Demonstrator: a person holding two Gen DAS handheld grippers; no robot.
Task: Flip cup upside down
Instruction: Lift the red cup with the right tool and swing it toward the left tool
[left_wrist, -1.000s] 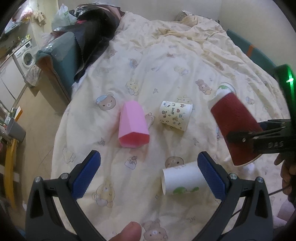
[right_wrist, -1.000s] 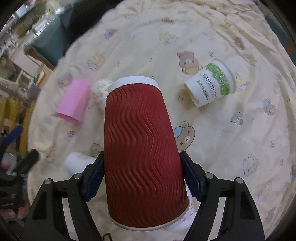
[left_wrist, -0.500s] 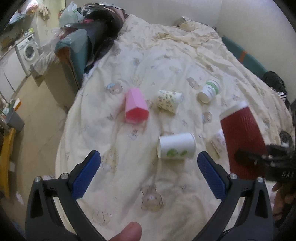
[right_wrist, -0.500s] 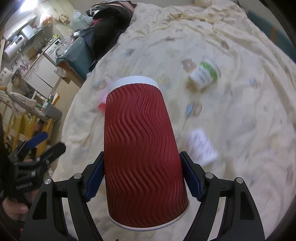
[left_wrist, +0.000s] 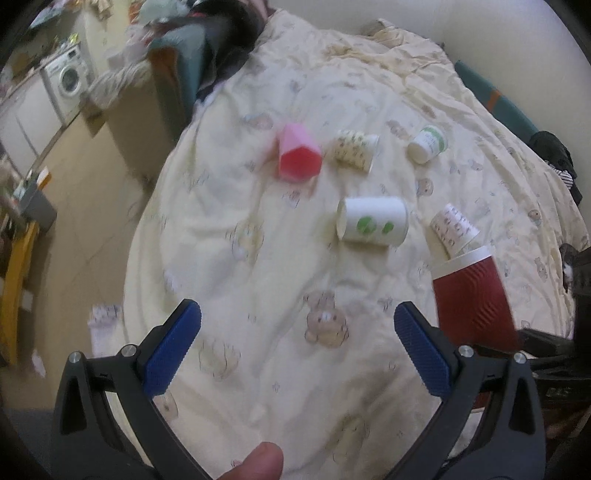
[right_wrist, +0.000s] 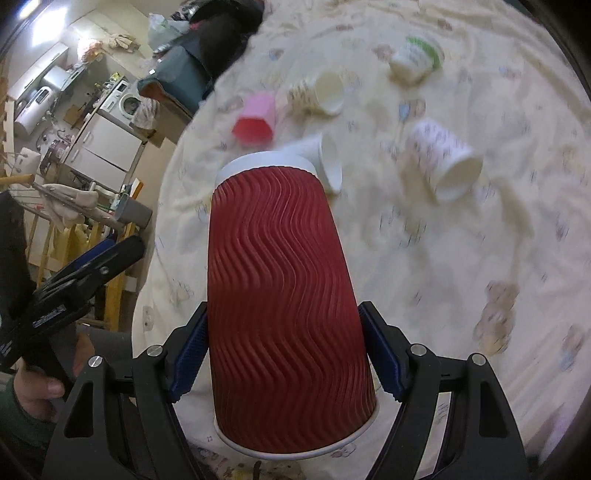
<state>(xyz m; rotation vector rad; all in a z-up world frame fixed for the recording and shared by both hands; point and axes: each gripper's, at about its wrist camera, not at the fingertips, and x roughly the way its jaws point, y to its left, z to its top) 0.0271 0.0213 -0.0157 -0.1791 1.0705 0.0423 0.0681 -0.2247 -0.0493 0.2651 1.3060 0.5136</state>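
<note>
While the right gripper clamps the red ripple cup near its wide rim, the cup's long axis runs along the fingers, narrow base pointing away (rim nearest the camera), held above the bear-print quilt. 5 other cups lie on their sides there. The left gripper gapes wide, holding nothing.
</note>
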